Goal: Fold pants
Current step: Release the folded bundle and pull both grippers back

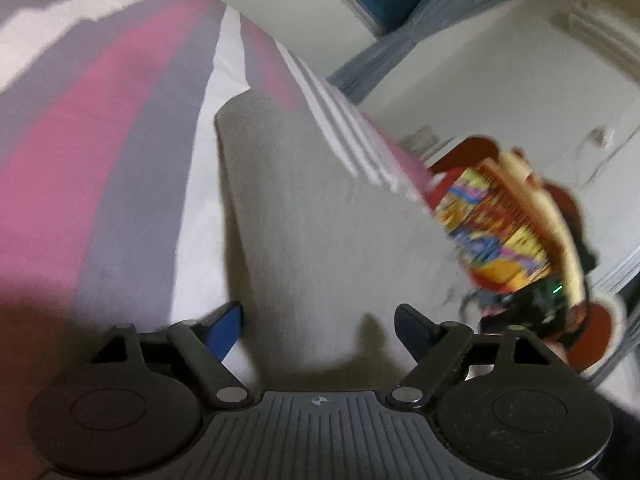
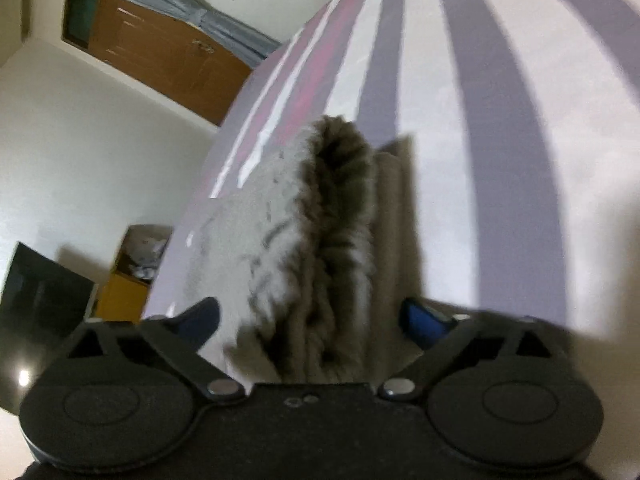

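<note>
Your left gripper (image 1: 319,330) has its jaws spread over the grey pants (image 1: 320,220); right gripper (image 2: 310,322) jaws spread around the bunched waistband. Pants run lengthwise up-frame on the striped bed (image 1: 100,140).

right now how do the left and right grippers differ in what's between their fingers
The left gripper hangs open over a flat, smooth stretch of the grey pants; the right gripper straddles a bunched, ridged fold of the pants. The left faces a person, the right a wooden door. Both have blue-tipped fingers spread wide.
</note>
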`<state>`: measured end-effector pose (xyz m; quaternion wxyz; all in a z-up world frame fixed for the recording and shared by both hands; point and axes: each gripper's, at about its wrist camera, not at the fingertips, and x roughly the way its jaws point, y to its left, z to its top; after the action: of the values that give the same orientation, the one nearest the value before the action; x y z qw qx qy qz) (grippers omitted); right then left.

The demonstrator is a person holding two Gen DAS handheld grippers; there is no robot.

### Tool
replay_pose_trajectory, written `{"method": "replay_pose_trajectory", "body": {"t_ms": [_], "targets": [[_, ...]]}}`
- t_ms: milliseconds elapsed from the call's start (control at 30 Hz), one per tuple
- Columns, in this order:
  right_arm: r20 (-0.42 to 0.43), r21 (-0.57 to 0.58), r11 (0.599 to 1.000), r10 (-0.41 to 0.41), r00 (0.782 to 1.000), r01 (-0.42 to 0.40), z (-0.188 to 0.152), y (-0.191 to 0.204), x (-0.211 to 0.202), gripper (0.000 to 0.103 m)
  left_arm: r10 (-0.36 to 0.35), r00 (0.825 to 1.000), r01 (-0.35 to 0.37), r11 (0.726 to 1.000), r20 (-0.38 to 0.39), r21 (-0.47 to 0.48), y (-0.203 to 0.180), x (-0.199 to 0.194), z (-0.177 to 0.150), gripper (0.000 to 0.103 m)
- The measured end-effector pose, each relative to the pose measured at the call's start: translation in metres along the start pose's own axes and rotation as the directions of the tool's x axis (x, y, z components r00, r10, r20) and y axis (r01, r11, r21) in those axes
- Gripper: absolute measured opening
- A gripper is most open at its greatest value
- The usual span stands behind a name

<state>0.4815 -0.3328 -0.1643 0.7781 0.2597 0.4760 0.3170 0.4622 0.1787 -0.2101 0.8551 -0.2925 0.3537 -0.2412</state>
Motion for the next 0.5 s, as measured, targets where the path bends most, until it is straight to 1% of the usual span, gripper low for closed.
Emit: {"method": "replay_pose_trajectory", "body": {"t_ms": [67, 100, 133, 200, 267, 300, 367, 433, 500], "targets": [[-0.003, 0.008, 1.0, -0.024, 1.0, 0.024, -0.012, -0.002, -0.014, 0.101, 0.043, 0.999, -0.043, 0.999, 0.023, 0.03, -0.011, -0.011, -0.014, 0.088], [-0.004, 0.01, 0.999, -0.035, 0.999, 0.035, -0.018, -0.002, -0.018, 0.103, 0.065, 0.997, -0.066, 0.997, 0.049, 0.029, -0.016, -0.017, -0.022, 0.091], [-0.004, 0.012, 0.999, -0.046, 0.999, 0.046, -0.025, -0.002, -0.023, 0.103, 0.081, 0.994, -0.083, 0.996, 0.068, 0.03, -0.021, -0.021, -0.029, 0.096], [0.0, 0.007, 0.997, -0.074, 0.997, 0.074, -0.038, 0.001, -0.032, 0.103, 0.145, 0.985, -0.151, 0.987, 0.095, 0.055, -0.034, -0.029, -0.041, 0.099], [0.017, 0.003, 0.994, -0.112, 0.994, 0.112, -0.052, 0.005, -0.04, 0.103, 0.213, 0.97, -0.222, 0.972, 0.115, 0.073, -0.047, -0.037, -0.054, 0.101], [0.023, 0.0, 0.991, -0.132, 0.991, 0.132, -0.06, 0.008, -0.045, 0.103, 0.256, 0.959, -0.267, 0.959, 0.119, 0.091, -0.054, -0.041, -0.061, 0.102], [0.036, -0.016, 0.981, -0.195, 0.98, 0.195, -0.076, 0.02, -0.055, 0.103, 0.316, 0.939, -0.332, 0.937, 0.136, 0.112, -0.067, -0.048, -0.072, 0.103], [0.087, -0.063, 0.965, -0.248, 0.965, 0.254, -0.095, 0.035, -0.068, 0.103, 0.346, 0.929, -0.362, 0.924, 0.133, 0.127, -0.077, -0.057, -0.085, 0.103], [0.123, -0.116, 0.949, -0.281, 0.952, 0.295, -0.114, 0.053, -0.08, 0.103, 0.385, 0.91, -0.407, 0.899, 0.152, 0.159, -0.09, -0.074, -0.095, 0.103]]}}
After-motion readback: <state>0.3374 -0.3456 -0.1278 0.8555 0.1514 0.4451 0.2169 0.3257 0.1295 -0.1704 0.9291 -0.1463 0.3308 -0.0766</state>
